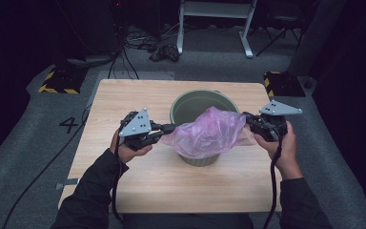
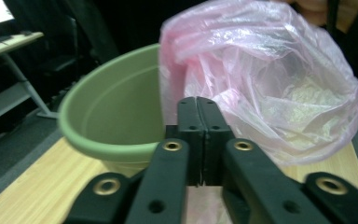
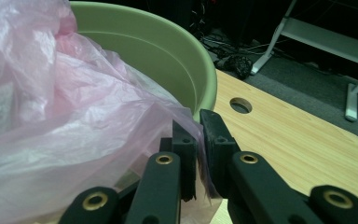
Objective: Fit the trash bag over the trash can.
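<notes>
A green plastic bucket (image 1: 183, 99) stands upright in the middle of the wooden table (image 1: 119, 95). A thin pink plastic bag (image 1: 208, 133) hangs stretched over its near rim, between the two grippers. At the bag's left edge, my left gripper (image 1: 171, 128) has its jaws pressed together with pink film caught in them. My right gripper (image 1: 244, 116) is shut on the bag's right edge. In the left gripper view the jaws of that gripper (image 2: 197, 105) meet in front of the bag (image 2: 270, 79) and the bucket (image 2: 107, 121). In the right gripper view film runs between the jaws of that gripper (image 3: 198, 123), beside the bucket rim (image 3: 168, 51).
A round hole (image 3: 240, 105) is cut in the tabletop near the far right corner. Beyond the table lie floor cables (image 1: 164, 50), a white stand frame (image 1: 217, 19) and two yellow-and-black striped bases (image 1: 59, 81). Bare wood lies in front of the bucket.
</notes>
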Action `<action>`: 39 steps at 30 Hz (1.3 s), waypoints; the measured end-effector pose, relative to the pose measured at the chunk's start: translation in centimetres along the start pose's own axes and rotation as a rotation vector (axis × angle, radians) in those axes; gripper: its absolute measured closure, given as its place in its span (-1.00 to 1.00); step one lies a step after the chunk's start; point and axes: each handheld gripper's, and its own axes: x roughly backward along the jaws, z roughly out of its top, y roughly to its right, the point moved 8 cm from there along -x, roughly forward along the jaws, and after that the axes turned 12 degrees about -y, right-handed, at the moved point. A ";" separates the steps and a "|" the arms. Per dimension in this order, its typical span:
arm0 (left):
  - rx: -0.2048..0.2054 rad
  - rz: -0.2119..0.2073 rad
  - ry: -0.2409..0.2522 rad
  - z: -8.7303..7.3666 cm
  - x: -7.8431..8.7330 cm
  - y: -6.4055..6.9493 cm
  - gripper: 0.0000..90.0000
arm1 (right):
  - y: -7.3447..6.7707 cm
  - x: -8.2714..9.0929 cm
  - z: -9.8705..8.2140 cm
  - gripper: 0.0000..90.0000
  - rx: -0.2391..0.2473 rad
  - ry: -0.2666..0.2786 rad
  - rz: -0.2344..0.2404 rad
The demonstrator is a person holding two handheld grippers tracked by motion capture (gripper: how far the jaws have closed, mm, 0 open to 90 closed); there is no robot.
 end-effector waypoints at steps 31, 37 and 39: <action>-0.193 -0.039 -0.042 0.7 0.3 6.3 -0.59 | 0.2 -0.9 0.1 0.99 0.000 -0.055 -0.021; -0.210 0.010 -0.096 0.3 -1.5 5.8 -0.43 | 0.3 -0.9 0.0 0.97 -0.006 -0.057 -0.012; -0.204 0.044 -0.109 0.3 -1.8 5.5 -0.33 | 0.3 -0.9 0.0 0.97 -0.004 -0.056 -0.012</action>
